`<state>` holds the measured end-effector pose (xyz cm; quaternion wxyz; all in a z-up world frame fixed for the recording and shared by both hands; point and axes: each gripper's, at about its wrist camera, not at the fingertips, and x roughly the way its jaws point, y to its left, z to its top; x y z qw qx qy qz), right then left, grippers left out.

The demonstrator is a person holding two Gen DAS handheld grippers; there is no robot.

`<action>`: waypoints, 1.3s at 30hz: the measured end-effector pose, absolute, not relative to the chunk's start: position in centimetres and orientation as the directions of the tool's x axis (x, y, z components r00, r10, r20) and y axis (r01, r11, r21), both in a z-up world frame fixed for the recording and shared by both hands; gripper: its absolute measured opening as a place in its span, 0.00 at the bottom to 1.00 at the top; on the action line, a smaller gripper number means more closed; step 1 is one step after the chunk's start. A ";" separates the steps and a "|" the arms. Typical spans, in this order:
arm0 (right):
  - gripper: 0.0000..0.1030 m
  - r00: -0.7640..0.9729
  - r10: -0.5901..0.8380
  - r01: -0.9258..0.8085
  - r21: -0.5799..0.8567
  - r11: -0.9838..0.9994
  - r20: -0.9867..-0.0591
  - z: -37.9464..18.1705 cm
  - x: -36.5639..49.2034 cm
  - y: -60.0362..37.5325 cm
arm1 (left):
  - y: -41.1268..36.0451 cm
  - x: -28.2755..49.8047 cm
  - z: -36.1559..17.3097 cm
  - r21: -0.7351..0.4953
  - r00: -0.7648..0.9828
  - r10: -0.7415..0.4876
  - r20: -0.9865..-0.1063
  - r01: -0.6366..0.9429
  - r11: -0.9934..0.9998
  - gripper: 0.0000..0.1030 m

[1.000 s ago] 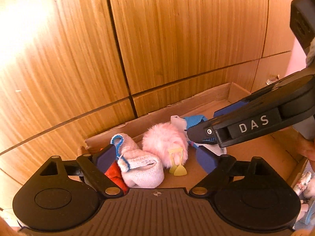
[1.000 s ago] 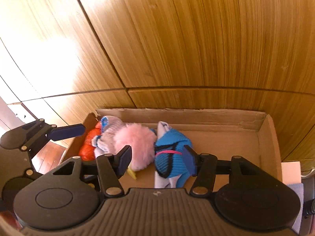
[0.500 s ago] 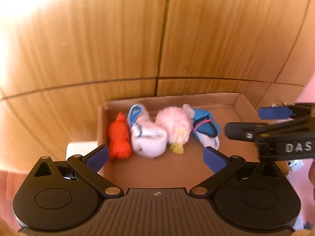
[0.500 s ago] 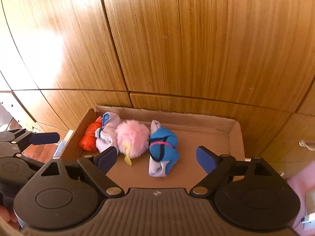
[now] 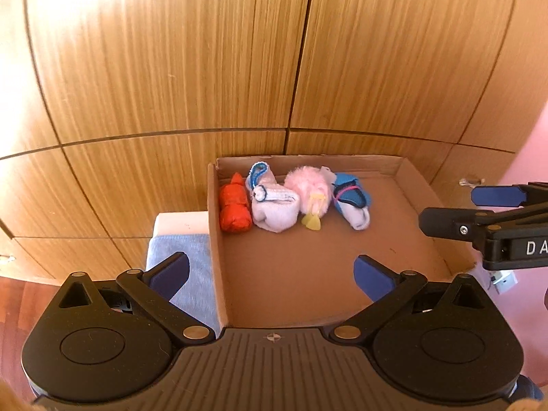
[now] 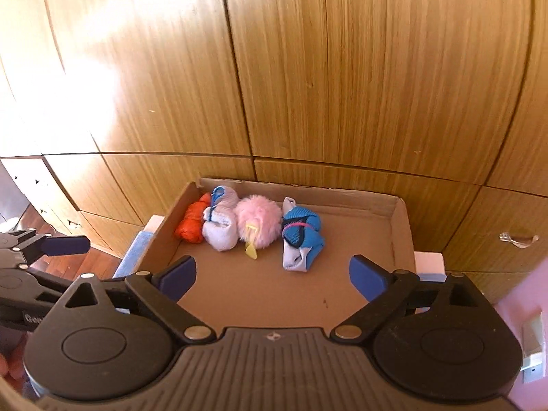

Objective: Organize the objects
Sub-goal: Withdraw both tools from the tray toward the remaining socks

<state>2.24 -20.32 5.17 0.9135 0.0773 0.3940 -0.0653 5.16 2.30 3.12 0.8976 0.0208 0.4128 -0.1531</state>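
Hovering both tools, left (image 5: 270, 272) and right (image 6: 272, 274), jaws spread, empty | four bundles (image 5: 272, 205) rowed at box (image 5: 416, 174) back-left wall, ahead of you | row runs left-right; left tool nearer.

**Four bundles, one box, two claws**

One cardboard box (image 5: 407, 174) sits mid-frame. Inside it lie four soft items in a single row along its upper edge: one orange-red bundle (image 5: 234, 209), one white sock bundle with a blue loop (image 5: 272, 202), one fluffy pink bundle (image 5: 310, 190) carrying one yellow tag, and one blue-and-white bundle (image 5: 352, 200). Two claws are in view: the left claw (image 5: 272, 272) at the bottom, the right claw (image 5: 472, 210) at the right edge, each with two blue-padded fingers spread apart.
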 end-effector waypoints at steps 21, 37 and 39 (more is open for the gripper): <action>0.86 0.780 -0.045 0.013 -0.055 0.998 -0.624 -5.5 -17.7 -15.3 | 7.6 -10.1 -5.1 -0.030 0.663 -0.242 -0.708 0.314 0.949 1.00; 0.87 0.759 -0.050 -0.012 -0.091 0.996 -0.649 -8.8 -17.1 -12.7 | 6.3 -9.5 -8.3 0.073 0.638 -0.199 -0.744 0.374 0.924 0.96; 0.87 0.768 -0.082 0.037 -0.084 0.996 -0.636 -8.7 -17.4 -13.3 | 6.2 -9.6 -8.3 0.074 0.637 -0.209 -0.742 0.388 0.919 0.95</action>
